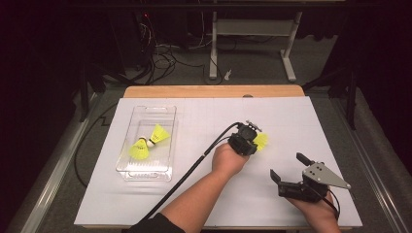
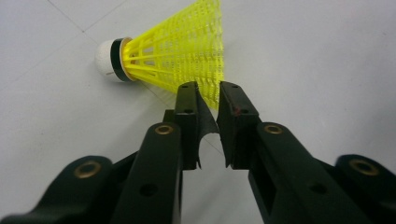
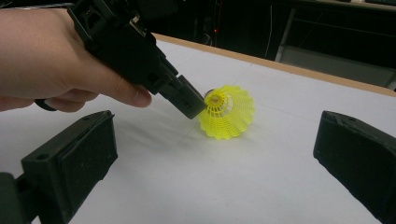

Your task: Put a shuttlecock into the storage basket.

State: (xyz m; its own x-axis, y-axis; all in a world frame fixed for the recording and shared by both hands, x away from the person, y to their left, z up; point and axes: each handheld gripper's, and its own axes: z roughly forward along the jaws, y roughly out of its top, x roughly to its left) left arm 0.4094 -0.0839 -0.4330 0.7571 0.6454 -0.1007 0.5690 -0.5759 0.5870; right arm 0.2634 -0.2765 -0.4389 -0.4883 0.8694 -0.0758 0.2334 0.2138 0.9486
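A yellow plastic shuttlecock (image 1: 261, 141) (image 2: 182, 51) (image 3: 229, 114) with a white cork lies on its side on the white table top (image 1: 218, 194), right of centre. My left gripper (image 1: 255, 143) (image 2: 208, 93) (image 3: 191, 105) reaches it from the left, and its jaws stand nearly together with the rim of the yellow skirt pinched between the tips. My right gripper (image 1: 286, 167) (image 3: 215, 154) rests near the table's front right, a little short of the shuttlecock. It points toward the shuttlecock, its jaws spread wide with nothing between them.
A clear plastic bin (image 1: 145, 172) stands at the left of the table with two more yellow shuttlecocks (image 1: 140, 149) (image 1: 159, 133) inside. The left gripper's black cable (image 1: 194, 165) trails back across the table toward the front edge.
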